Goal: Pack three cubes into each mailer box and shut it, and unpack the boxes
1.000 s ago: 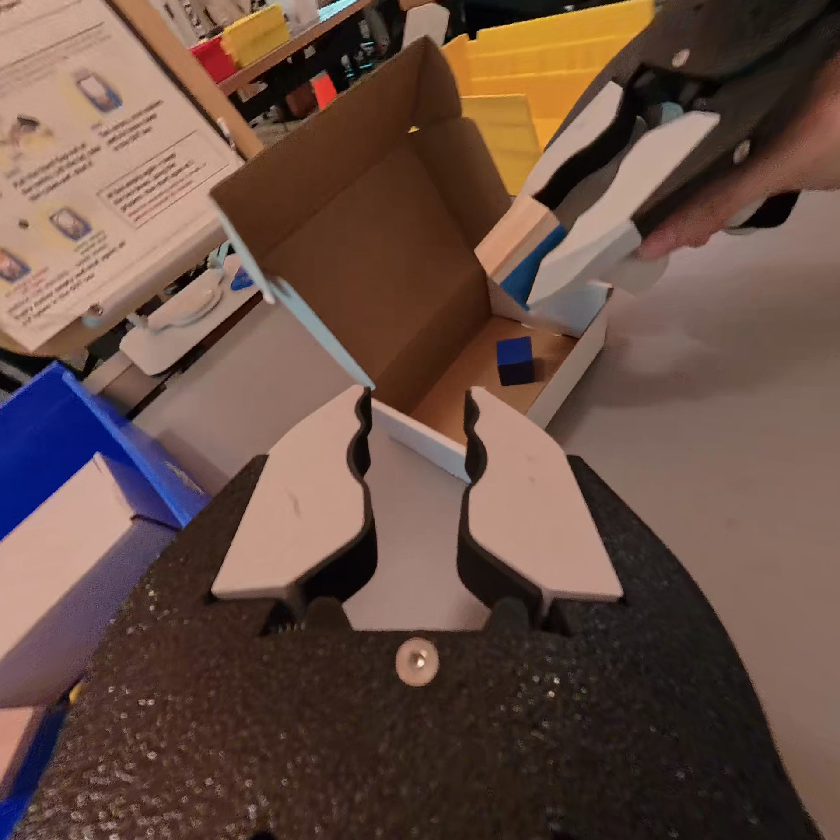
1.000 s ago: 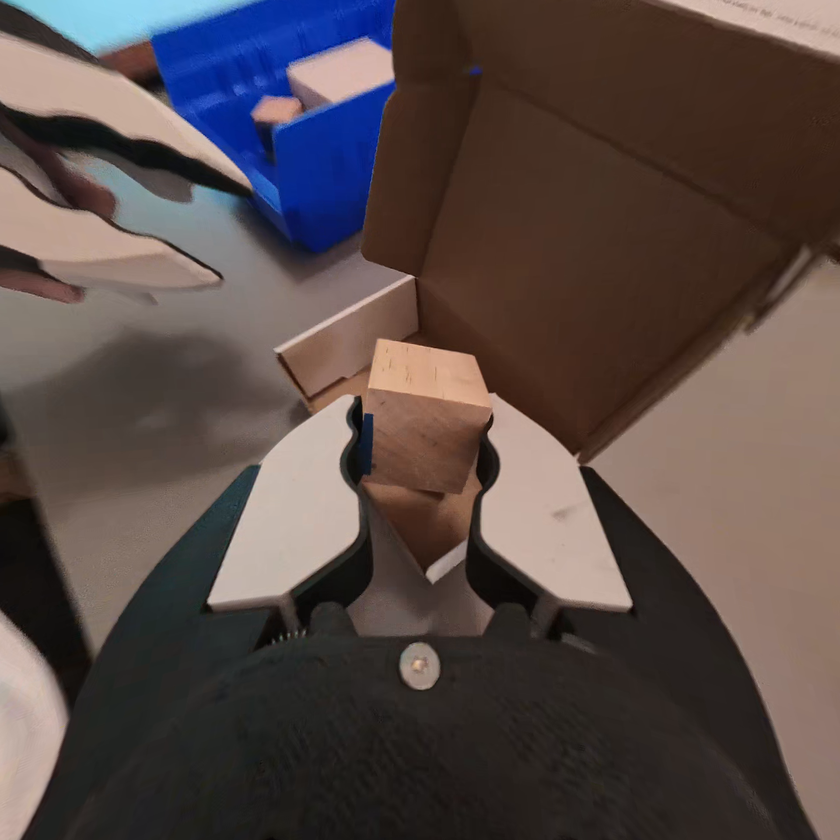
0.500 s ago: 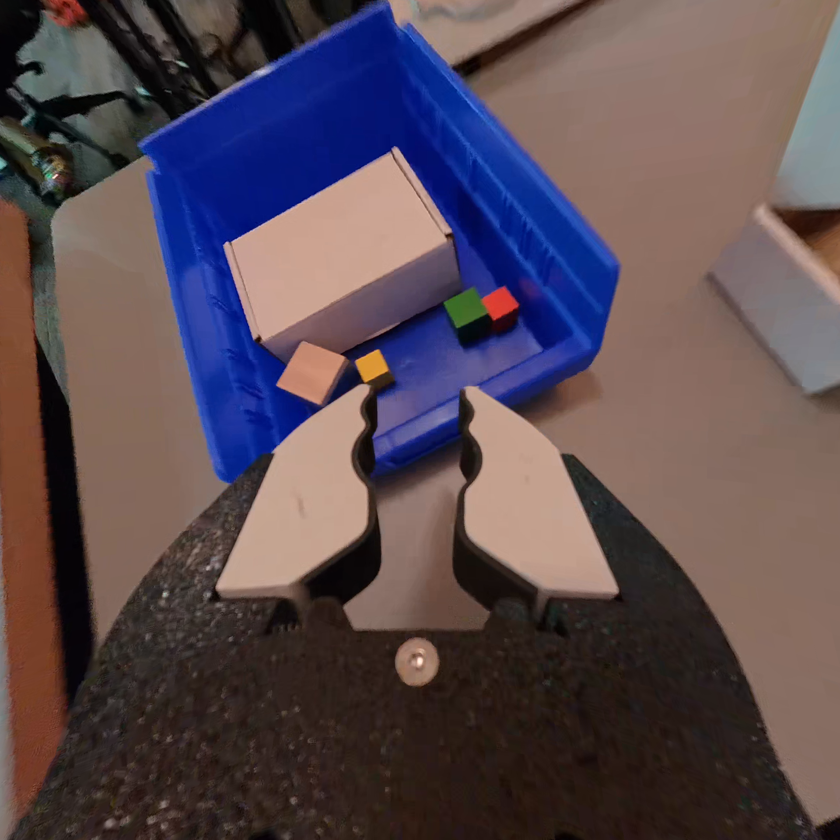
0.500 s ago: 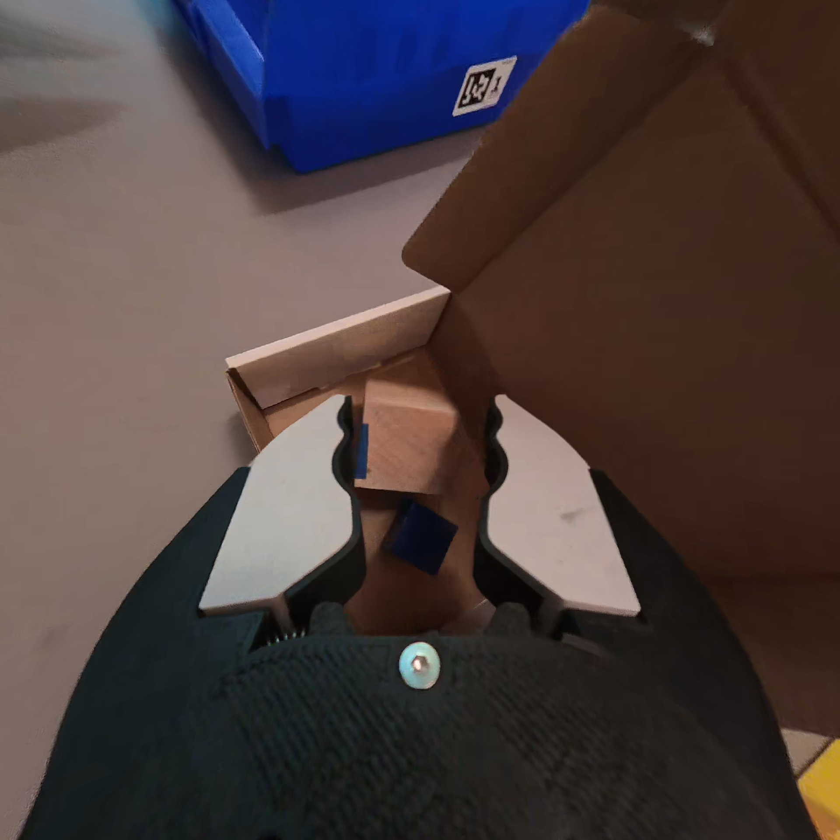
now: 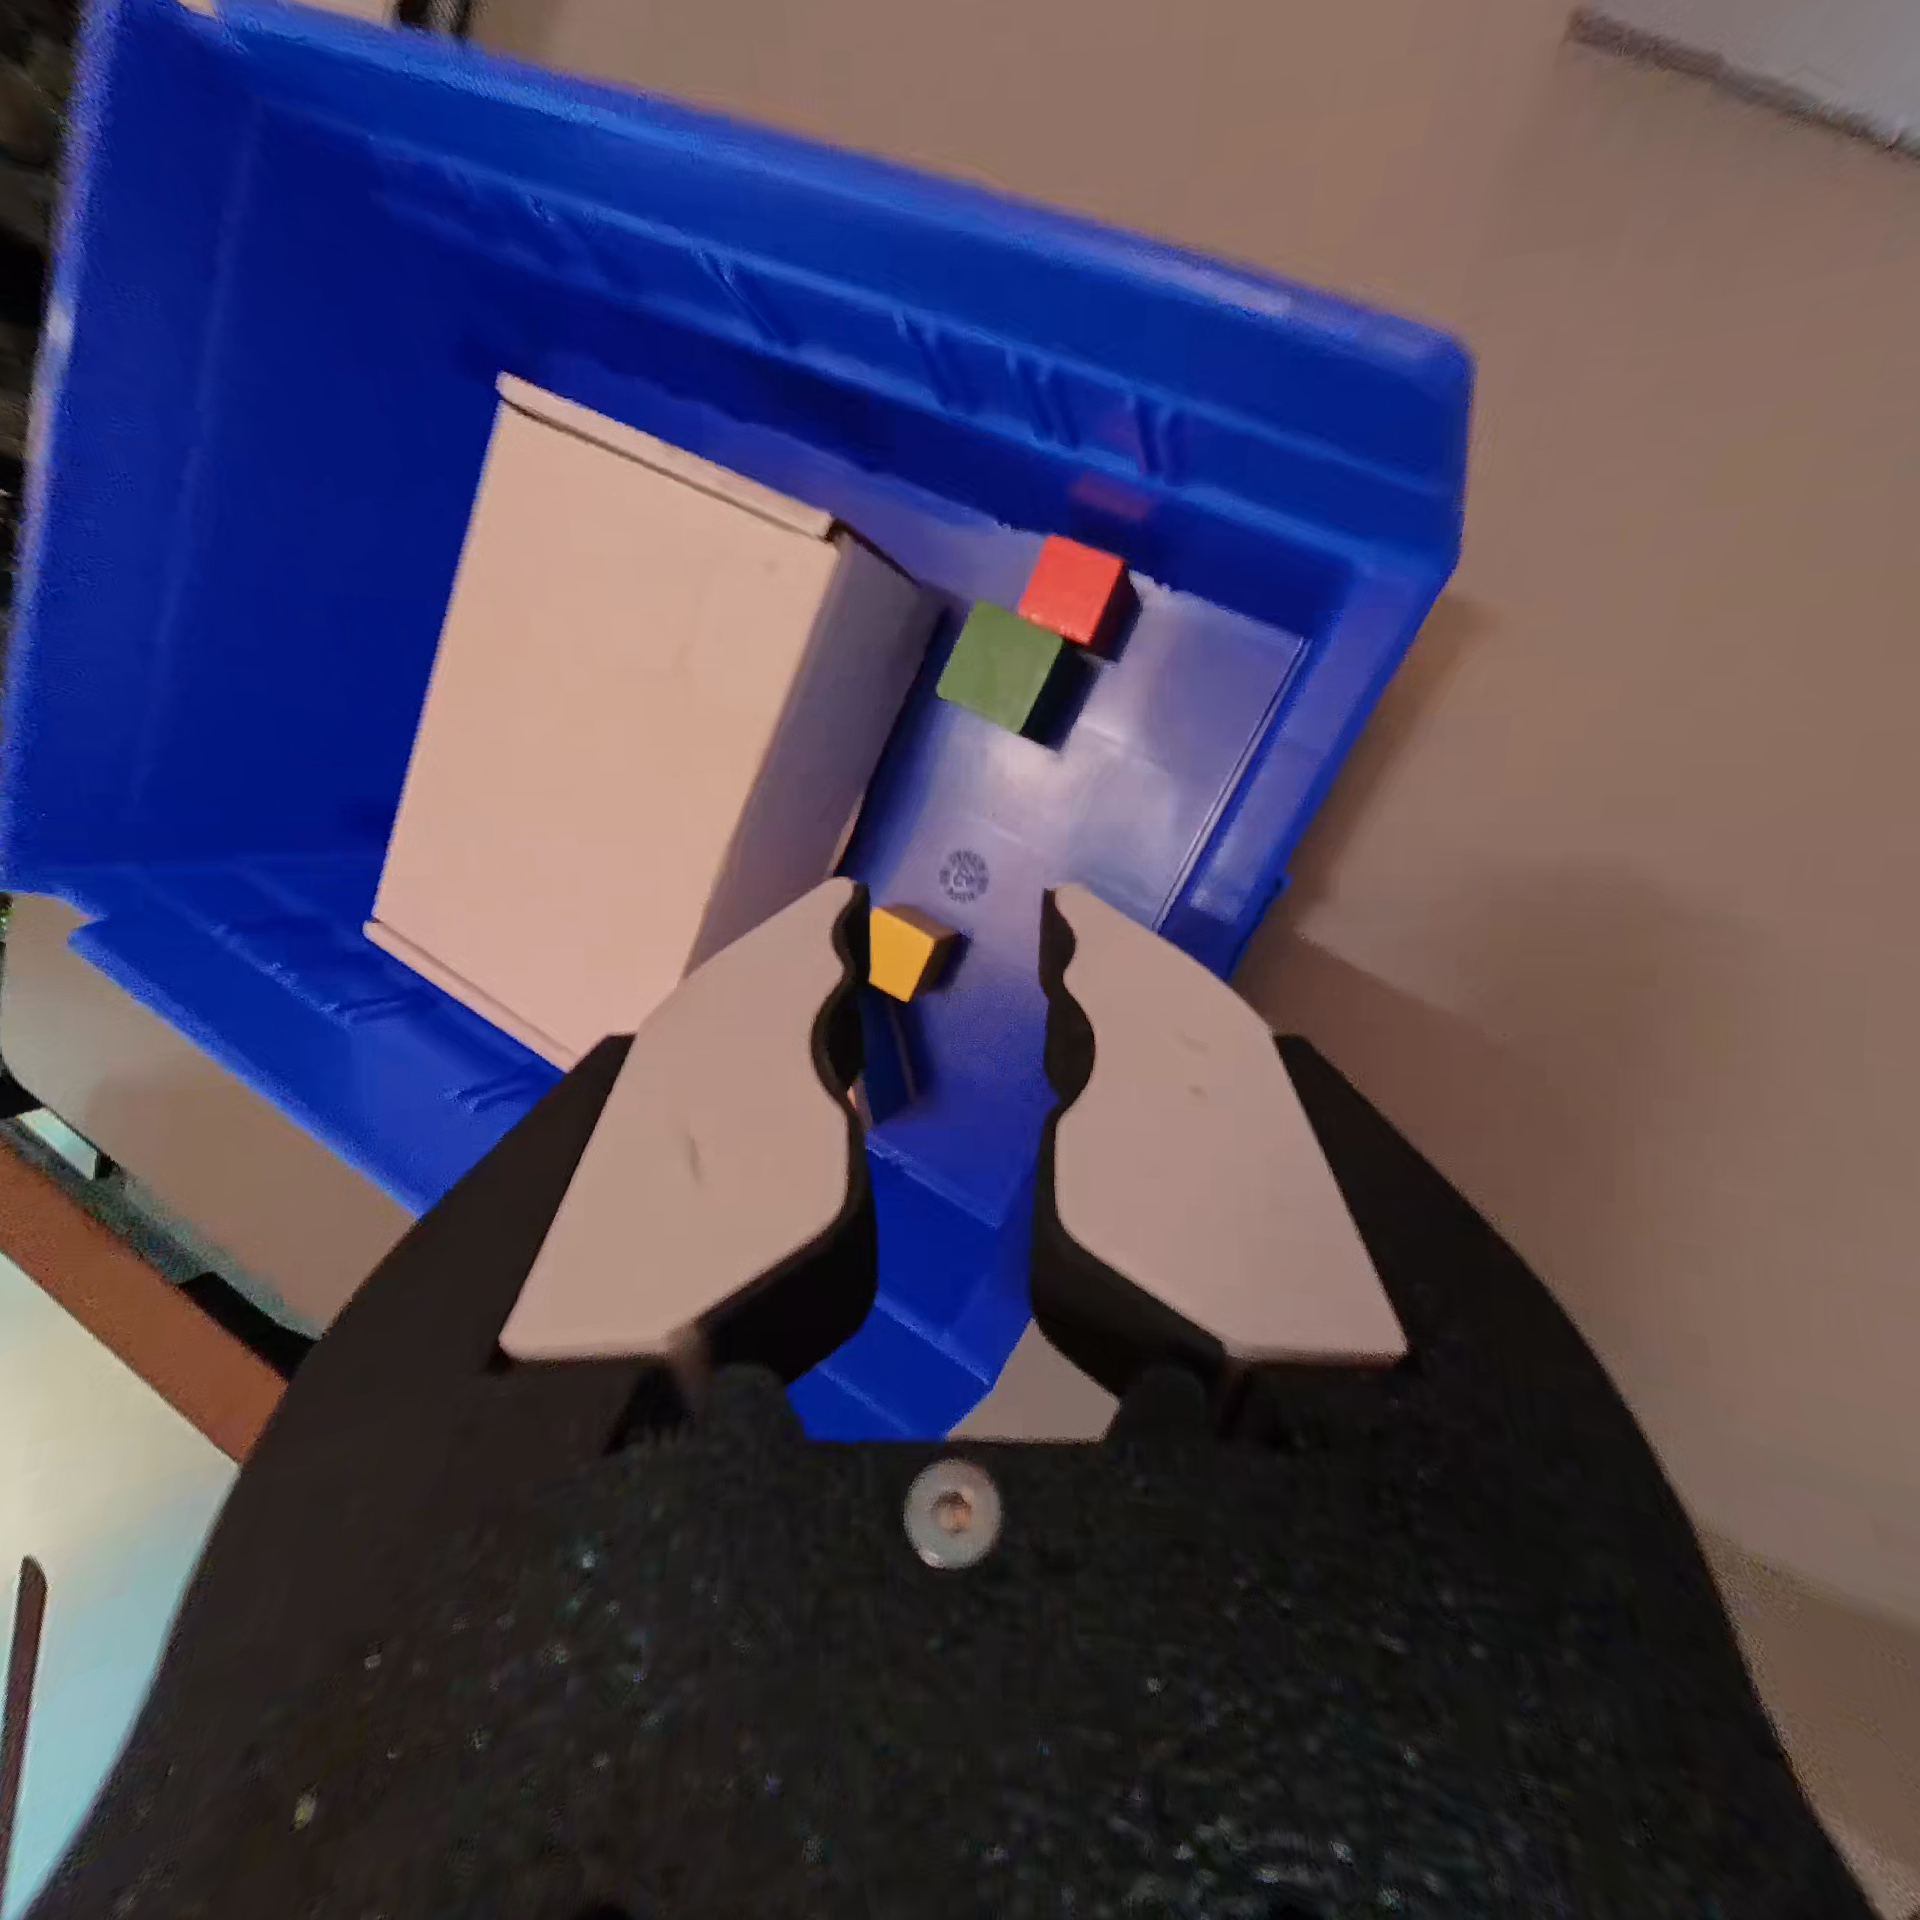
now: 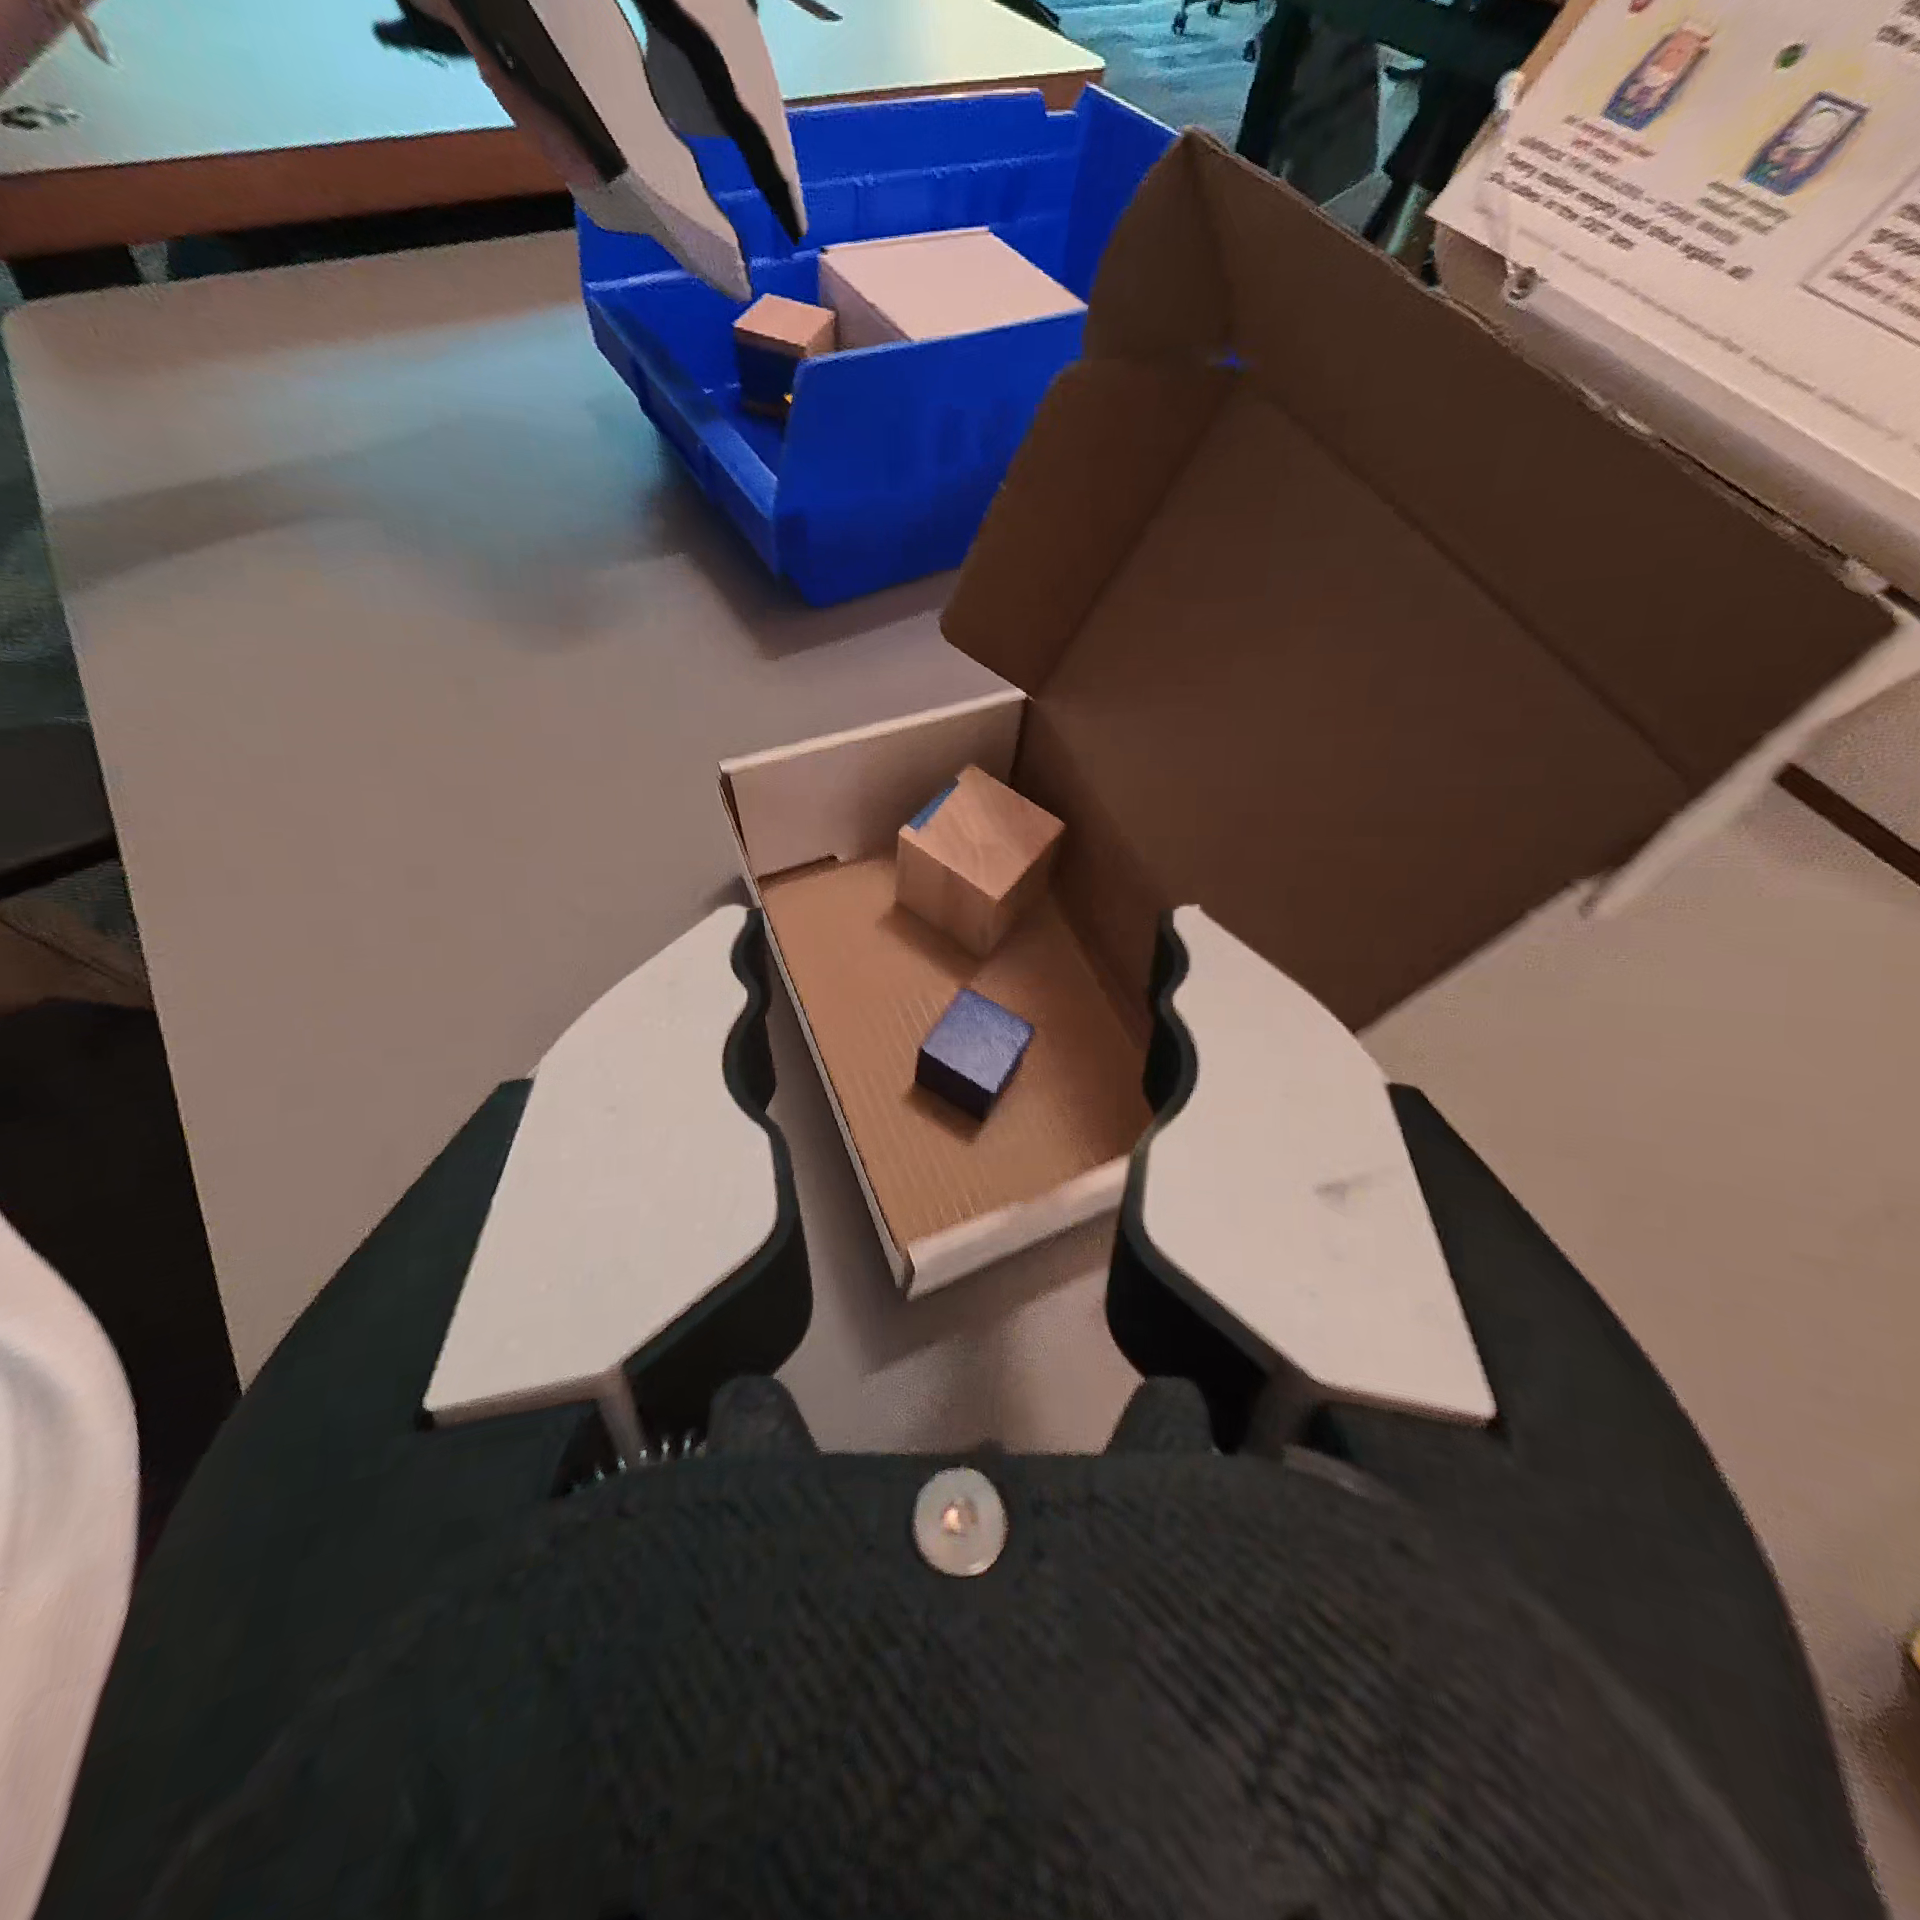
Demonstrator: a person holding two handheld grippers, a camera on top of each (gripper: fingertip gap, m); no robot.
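Note:
An open mailer box (image 6: 862, 790) stands on the grey table with its brown lid (image 6: 1403, 644) up. A wooden cube (image 6: 977, 857) and a small blue cube (image 6: 974, 1049) lie inside it. My right gripper (image 6: 961, 925) is open and empty, just above the box's near end. My left gripper (image 5: 951, 914) is open and empty over a blue bin (image 5: 312, 364). The bin holds a closed white mailer box (image 5: 623, 707), a red cube (image 5: 1070, 597), a green cube (image 5: 997, 670) and a yellow cube (image 5: 904, 945) by my left fingertip. The right wrist view shows the left gripper (image 6: 764, 260) above another wooden cube (image 6: 784, 322).
The blue bin (image 6: 883, 447) stands beyond the open box to the left. A white poster board (image 6: 1714, 187) leans behind the lid at the right. Another table (image 6: 312, 104) stands at the back. A white sleeve (image 6: 52, 1507) shows at the lower left. About 35 cm separates my left fingertips from my right.
My right gripper opened, left the wooden cube in the open box and drew back. My left gripper swung from the open box to the blue bin and moved in close over the cubes.

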